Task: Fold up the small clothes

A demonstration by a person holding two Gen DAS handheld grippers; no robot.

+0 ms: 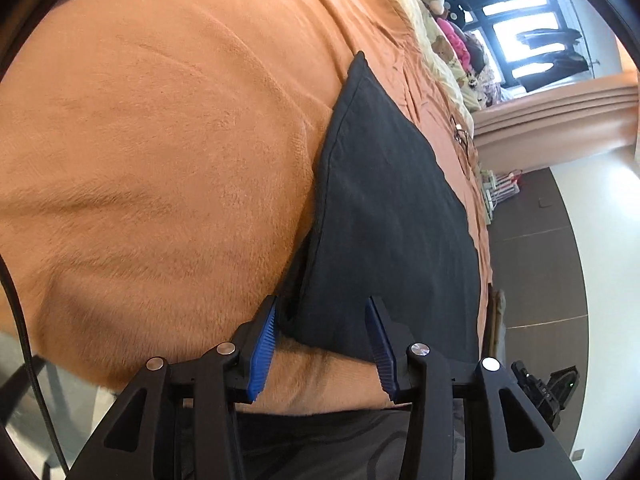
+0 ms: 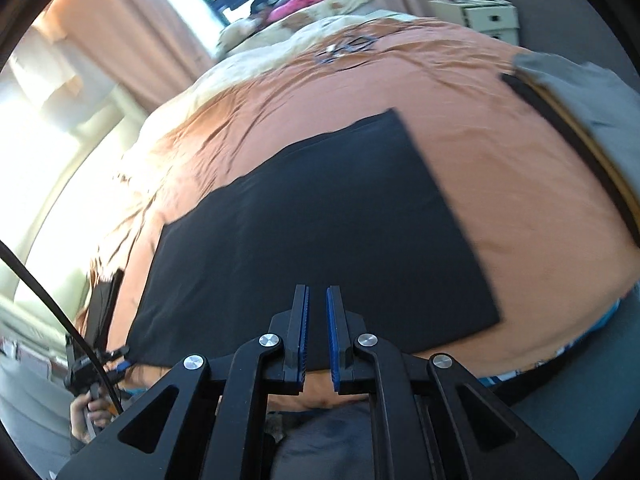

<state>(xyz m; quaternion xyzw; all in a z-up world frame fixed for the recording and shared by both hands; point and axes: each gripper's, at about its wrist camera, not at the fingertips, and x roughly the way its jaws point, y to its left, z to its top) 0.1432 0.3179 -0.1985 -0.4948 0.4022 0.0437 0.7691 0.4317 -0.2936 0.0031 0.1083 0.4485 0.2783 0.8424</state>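
Note:
A black garment (image 1: 384,208) lies folded flat as a rectangle on the orange blanket (image 1: 160,160). My left gripper (image 1: 323,302) stands open over the cloth's near corner; the corner lies between the blue pads (image 1: 262,356) and they do not press on it. In the right wrist view the same black garment (image 2: 320,220) fills the middle. My right gripper (image 2: 317,289) hovers over its near edge, jaws almost together with nothing between them. The left gripper (image 2: 122,360), held by a hand (image 2: 86,408), shows at the cloth's left corner.
The orange blanket (image 2: 500,200) covers a bed; a cream duvet (image 2: 280,40) and soft toys (image 1: 452,32) lie at the far end. A pair of glasses (image 2: 344,48) rests on the blanket. A grey garment (image 2: 580,92) lies at the right. Dark floor (image 1: 540,260) runs beside the bed.

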